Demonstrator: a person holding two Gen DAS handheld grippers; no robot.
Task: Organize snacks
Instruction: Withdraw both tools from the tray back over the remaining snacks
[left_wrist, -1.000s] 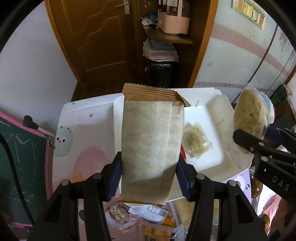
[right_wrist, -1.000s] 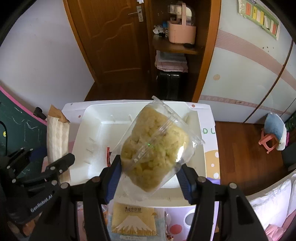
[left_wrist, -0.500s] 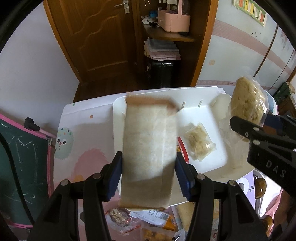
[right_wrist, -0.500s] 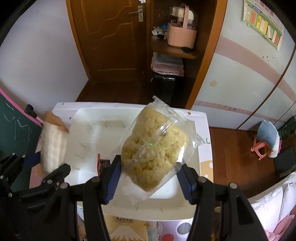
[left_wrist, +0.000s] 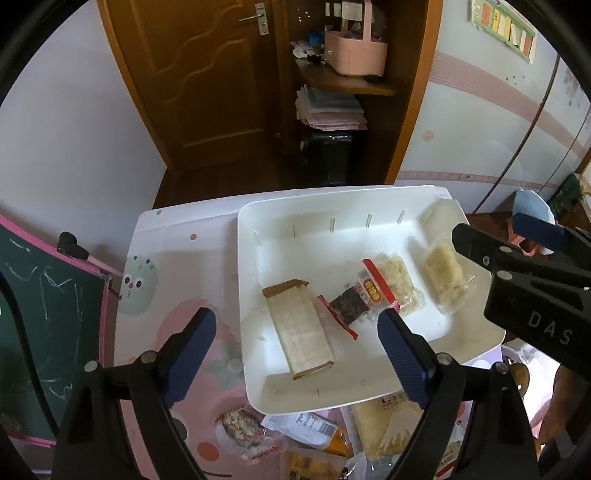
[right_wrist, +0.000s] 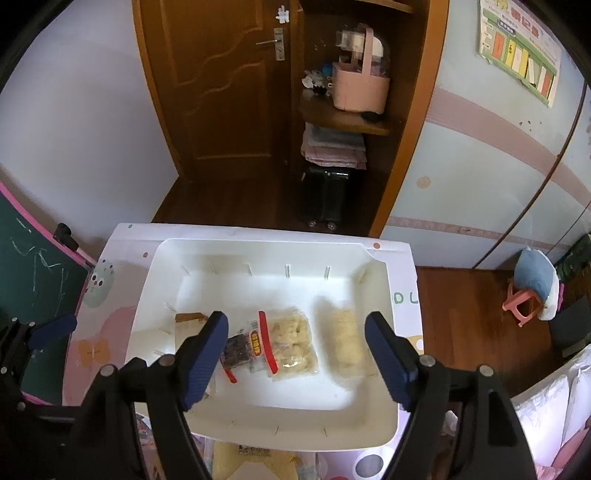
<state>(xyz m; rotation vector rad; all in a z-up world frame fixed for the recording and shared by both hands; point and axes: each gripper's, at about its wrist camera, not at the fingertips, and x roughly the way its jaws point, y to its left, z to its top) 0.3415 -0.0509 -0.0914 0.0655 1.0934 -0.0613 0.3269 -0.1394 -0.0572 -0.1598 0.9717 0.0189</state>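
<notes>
While both grippers hang above the white tray (left_wrist: 255, 221), their fingers are spreading apart with nothing between them: left gripper (left_wrist: 297, 341), right gripper (right_wrist: 295, 349). Four snacks lie in the tray: a brown paper packet (left_wrist: 299, 332), a dark bar (left_wrist: 347, 304), a clear pack (left_wrist: 397, 284) and a blurred yellow bag (right_wrist: 345, 341). More snacks (left_wrist: 258, 439) sit on the surface, cut off by the frame edge.

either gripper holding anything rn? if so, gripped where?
Nothing held. Left gripper and right gripper are both opening with nothing between the jaws; the brown packet and pale snack bag lie in the white tray.
</notes>
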